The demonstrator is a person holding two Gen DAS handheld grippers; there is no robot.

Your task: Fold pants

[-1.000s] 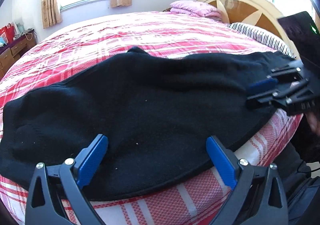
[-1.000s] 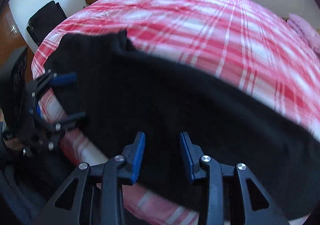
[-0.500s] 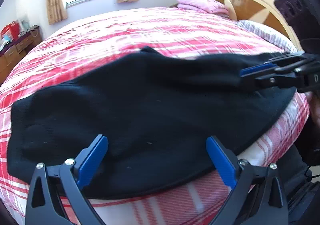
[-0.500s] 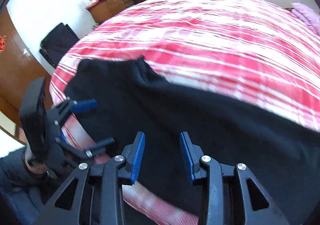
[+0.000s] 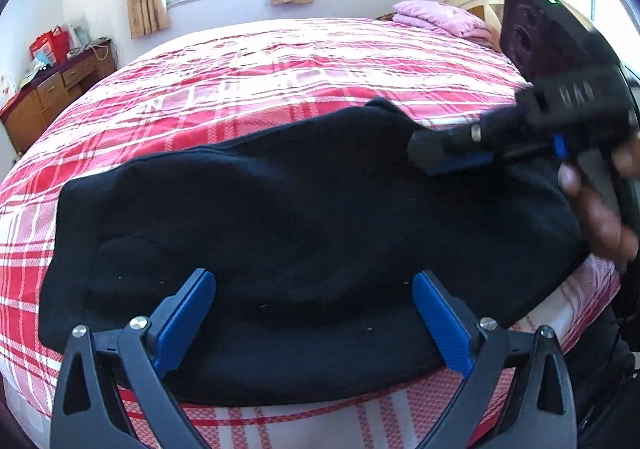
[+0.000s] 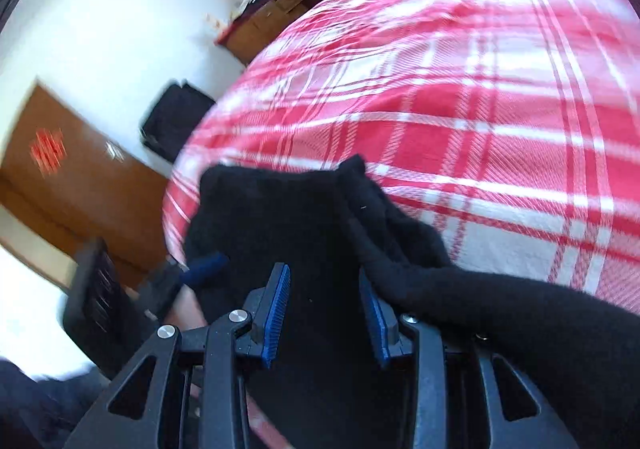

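- A wooden dresser (image 5: 56, 89) stands against the wall at far left, beyond the bed.
- The red-and-white plaid bedspread (image 5: 280, 81) covers the bed, and the black pants (image 5: 304, 233) lie spread across its near edge.
- The left gripper (image 5: 314, 323) hovers low over the near hem of the pants, its blue pads set wide apart with nothing pinched between them.
- A folded pink blanket (image 5: 440, 17) rests at the head of the bed, far right.
- The right gripper (image 6: 326, 313) sits over the right end of the pants, held by a hand (image 5: 600, 209). Its pads stand partly apart; black fabric bunches against the right-hand pad, but whether they pinch it cannot be told.
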